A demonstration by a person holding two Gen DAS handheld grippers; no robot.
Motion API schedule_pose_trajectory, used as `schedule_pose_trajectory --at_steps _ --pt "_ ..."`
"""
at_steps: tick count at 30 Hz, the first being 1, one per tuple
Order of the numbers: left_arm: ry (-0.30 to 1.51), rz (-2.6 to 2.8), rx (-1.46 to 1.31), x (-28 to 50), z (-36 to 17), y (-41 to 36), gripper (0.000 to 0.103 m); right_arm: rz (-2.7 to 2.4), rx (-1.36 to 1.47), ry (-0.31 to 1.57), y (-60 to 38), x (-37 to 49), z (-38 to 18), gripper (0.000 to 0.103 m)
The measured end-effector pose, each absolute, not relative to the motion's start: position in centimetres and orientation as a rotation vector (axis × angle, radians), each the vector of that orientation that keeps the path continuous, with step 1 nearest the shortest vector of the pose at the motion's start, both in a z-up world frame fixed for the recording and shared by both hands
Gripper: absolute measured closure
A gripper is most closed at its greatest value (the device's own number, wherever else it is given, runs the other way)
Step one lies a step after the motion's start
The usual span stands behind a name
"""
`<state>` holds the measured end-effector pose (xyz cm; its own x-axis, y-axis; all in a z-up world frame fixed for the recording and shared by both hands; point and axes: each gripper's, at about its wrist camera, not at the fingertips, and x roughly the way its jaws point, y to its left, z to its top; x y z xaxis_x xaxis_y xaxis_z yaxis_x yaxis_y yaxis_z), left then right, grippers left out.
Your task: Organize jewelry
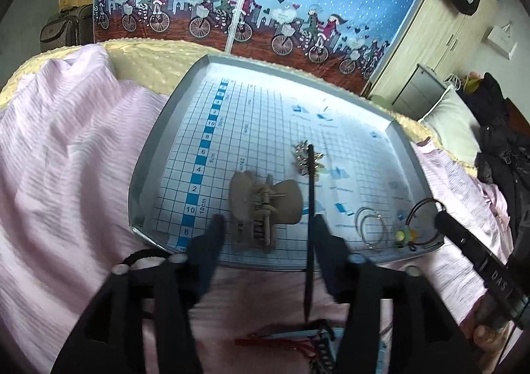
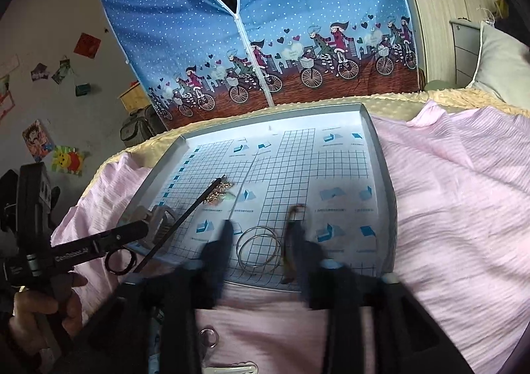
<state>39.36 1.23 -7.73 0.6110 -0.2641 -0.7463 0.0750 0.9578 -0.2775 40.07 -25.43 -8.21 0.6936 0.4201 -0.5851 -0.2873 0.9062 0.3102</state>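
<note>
Fig. Two handheld grippers over a grey tray (image 1: 155, 129) w/ printed grid liner, set on a pink-sheeted bed (image 1: 66, 149).

L gripper (image 1: 268, 225): fingers spread wide, gripping nothing; it hangs at the tray's near edge, straddling the beige bow hair clip (image 1: 261, 208), which lies flat between the fingertips, untouched. Clip's toothed clasp faces up, long axis running roughly away from the camera, bow lobes out to either side.

Black stick (image 1: 310, 208) (hairpin, prob.): long axis near-parallel to the L fingers in the L view. It leans over the near rim, far tip over the gold flower ornament (image 1: 306, 159), near end off the tray toward the bed. In the R view it reads as a diagonal, tip up-right (image 2: 185, 218).

R gripper (image 2: 261, 225): jaws apart, closed on nothing; motion blur hides the pads. Silver hoop pair (image 2: 256, 250) lies flat between its fingers, overlapped, near the front rim. A brown cord bracelet w/ yellow bead (image 1: 405, 235) sits at the tray's near R corner, beside the R finger; contact can't be told.

Judgement: items are gathered into the tray as sorting surface; each open claw is prob. lined up for a pick. Small ring (image 2: 208, 337), black hair tie (image 2: 121, 259) and red-tasselled piece (image 1: 281, 341) lie outside, on the sheet.
</note>
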Motion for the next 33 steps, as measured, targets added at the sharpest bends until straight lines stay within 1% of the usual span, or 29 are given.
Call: schedule_pose_trajectory --at_steps 1,2,3,4,5,7,8,10,11,13,14,21,26,33 --pt "0.892 -0.201 -0.220 39.1 -7.5 1.0 0.041 0.397 0.197 0.697 -25.4 39.9 -8.1 0.058" --pt "0.890 -0.204 -0.215 39.0 -7.2 0.9 0.040 0.395 0.192 0.695 -25.4 39.7 -7.9 0.056" --pt "0.880 -0.211 -0.209 38.6 -6.9 0.8 0.040 0.389 0.186 0.691 -25.4 39.5 -7.6 0.052" --pt "0.865 -0.219 -0.207 38.1 -6.4 0.7 0.038 0.379 0.181 0.683 -25.4 39.2 -7.3 0.045" --pt "0.844 -0.224 -0.208 37.5 -5.9 0.7 0.034 0.370 0.179 0.670 -25.5 38.7 -6.9 0.042" --pt "0.796 -0.226 -0.218 36.3 -4.8 0.9 0.005 0.361 0.180 0.649 -25.8 37.8 -6.3 0.030" --pt "0.765 -0.222 -0.227 35.6 -4.1 1.2 0.002 0.355 0.181 0.638 -25.9 37.3 -5.8 0.027" --pt "0.699 -0.216 -0.245 34.1 -2.7 1.6 0.002 0.342 0.176 0.612 -26.1 36.0 -4.9 0.019" --pt "0.678 -0.215 -0.250 33.5 -2.1 1.8 0.002 0.337 0.173 0.599 -26.2 35.4 -4.5 0.017" --pt "0.628 -0.209 -0.246 32.1 -0.7 1.8 0.002 0.333 0.160 0.558 -26.2 34.0 -3.3 0.002" --pt "0.606 -0.207 -0.240 31.6 -0.1 1.8 0.002 0.333 0.153 0.537 -26.1 33.5 -2.8 0.000" --pt "0.466 -0.186 -0.135 25.1 3.0 0.9 0.002 0.361 0.082 0.399 -25.1 27.2 -0.1 0.000" --pt "0.445 -0.199 -0.114 20.9 3.3 0.8 0.002 0.363 0.064 0.338 -24.5 22.5 0.4 0.000" --pt "0.408 -0.126 -0.107 14.9 2.7 1.6 0.002 0.361 0.039 0.325 -23.7 17.4 -0.1 0.000"
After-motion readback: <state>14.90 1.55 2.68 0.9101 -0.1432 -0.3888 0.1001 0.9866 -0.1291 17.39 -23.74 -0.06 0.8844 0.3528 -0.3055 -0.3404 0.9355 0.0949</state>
